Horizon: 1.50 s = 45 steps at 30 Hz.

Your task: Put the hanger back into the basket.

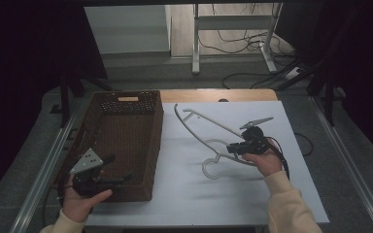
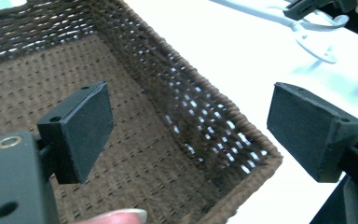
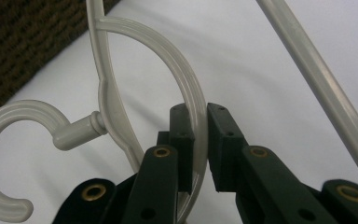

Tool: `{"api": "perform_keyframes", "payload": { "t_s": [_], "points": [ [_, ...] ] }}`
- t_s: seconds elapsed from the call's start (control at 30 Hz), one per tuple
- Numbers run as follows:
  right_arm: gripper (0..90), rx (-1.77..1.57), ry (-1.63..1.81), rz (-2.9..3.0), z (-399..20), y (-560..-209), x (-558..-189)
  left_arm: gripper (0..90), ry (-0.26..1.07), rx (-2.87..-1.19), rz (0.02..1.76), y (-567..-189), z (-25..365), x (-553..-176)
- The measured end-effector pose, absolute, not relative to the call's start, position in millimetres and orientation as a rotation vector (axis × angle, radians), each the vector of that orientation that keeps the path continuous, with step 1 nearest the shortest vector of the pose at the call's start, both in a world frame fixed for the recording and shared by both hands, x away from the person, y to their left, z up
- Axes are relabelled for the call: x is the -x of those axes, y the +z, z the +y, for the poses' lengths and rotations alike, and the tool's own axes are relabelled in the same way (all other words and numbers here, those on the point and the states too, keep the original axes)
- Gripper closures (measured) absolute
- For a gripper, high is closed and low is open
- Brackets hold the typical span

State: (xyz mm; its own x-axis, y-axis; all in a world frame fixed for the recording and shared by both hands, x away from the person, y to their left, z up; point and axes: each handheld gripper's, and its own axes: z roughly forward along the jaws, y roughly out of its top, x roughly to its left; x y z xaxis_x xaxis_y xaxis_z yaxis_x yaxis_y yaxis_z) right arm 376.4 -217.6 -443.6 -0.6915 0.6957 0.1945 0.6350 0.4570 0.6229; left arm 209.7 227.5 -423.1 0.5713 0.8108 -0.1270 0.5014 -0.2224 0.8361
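Right gripper view: right gripper (image 3: 200, 140) clamps hanger (image 3: 186, 88), lifted beside basket (image 1: 126, 141). Left gripper (image 2: 191, 135) wide over basket. Next, probably: carry hanger into basket.

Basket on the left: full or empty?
Empty. The basket shows bare woven floor in the high and left gripper views; the hanger is outside it.

High view looks forward and down over the whole desk (image 1: 233, 194) from the person's side. Left gripper view sits close above the basket (image 2: 177, 116), peering into its near corner, the hanger (image 2: 307, 32) far off. Right gripper view is right up against that hanger (image 3: 168, 60), basket (image 3: 23, 46) edging its corner.
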Motion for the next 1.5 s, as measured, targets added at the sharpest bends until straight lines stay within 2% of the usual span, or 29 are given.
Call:
{"api": "perform_keyframes", "payload": {
  "t_s": [0.67, 1.5],
  "points": [
    [80.8, -1.530, 1.526, 2.419, -217.5, -436.2, -374.9, 15.2, 0.372, -1.929, 0.925, -411.6, 172.6, -216.4],
    [80.7, -1.659, 1.748, 2.303, -213.4, -437.3, -374.4, 17.1, 0.276, -1.919, 0.873, -430.9, 94.0, -230.1]
  ]
}}
